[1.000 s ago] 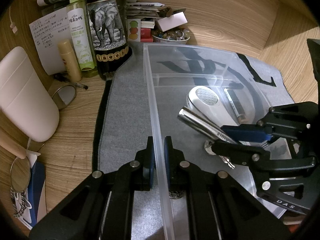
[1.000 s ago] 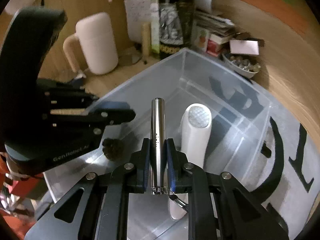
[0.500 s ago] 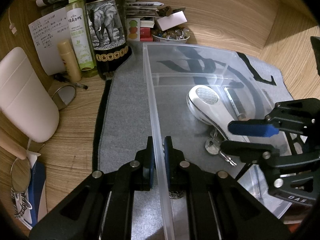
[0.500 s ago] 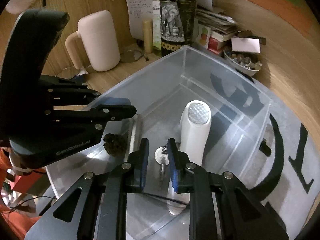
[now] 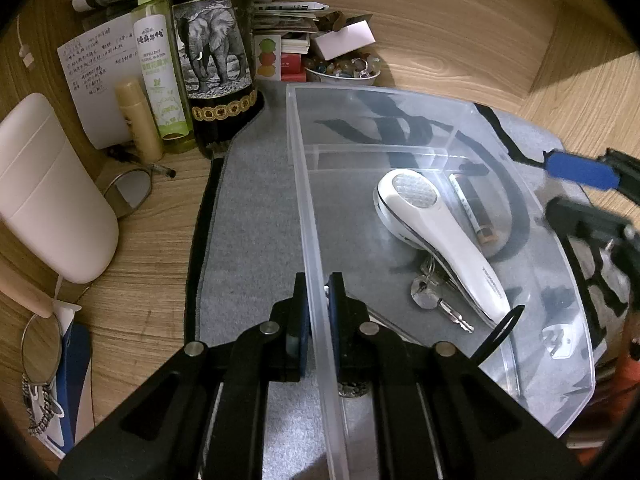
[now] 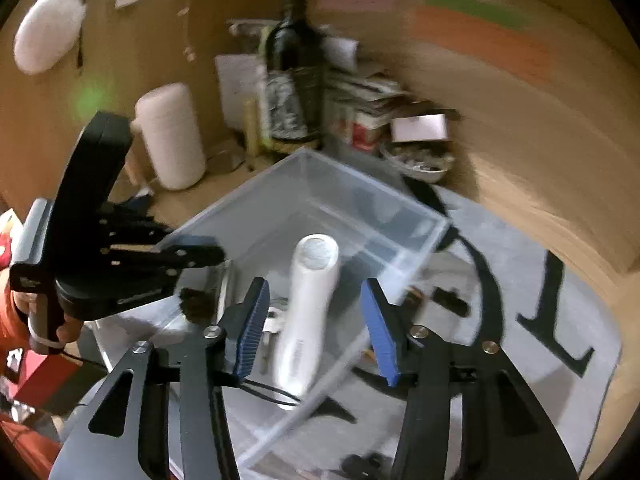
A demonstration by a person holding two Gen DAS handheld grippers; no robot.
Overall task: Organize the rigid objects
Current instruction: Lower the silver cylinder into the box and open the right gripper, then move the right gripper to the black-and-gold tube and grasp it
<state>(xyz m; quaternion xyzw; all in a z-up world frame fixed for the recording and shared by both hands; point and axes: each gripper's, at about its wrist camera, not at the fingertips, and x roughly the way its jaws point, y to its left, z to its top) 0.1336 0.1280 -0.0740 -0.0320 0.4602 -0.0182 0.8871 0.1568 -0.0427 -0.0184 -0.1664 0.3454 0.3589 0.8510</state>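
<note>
Right wrist view blurred, right claw [image 6: 314, 326] just opening, empty, left claw [image 5: 318, 312] clamped on bin wall [image 5: 308, 216].

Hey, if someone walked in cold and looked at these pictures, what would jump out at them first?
Probably the clear plastic bin on the grey mat, its near wall pinched by the left gripper. Inside lies a white handheld device with keys beside it. The right gripper hangs open above the bin, holding nothing, and an elephant-label bottle stands behind.
</note>
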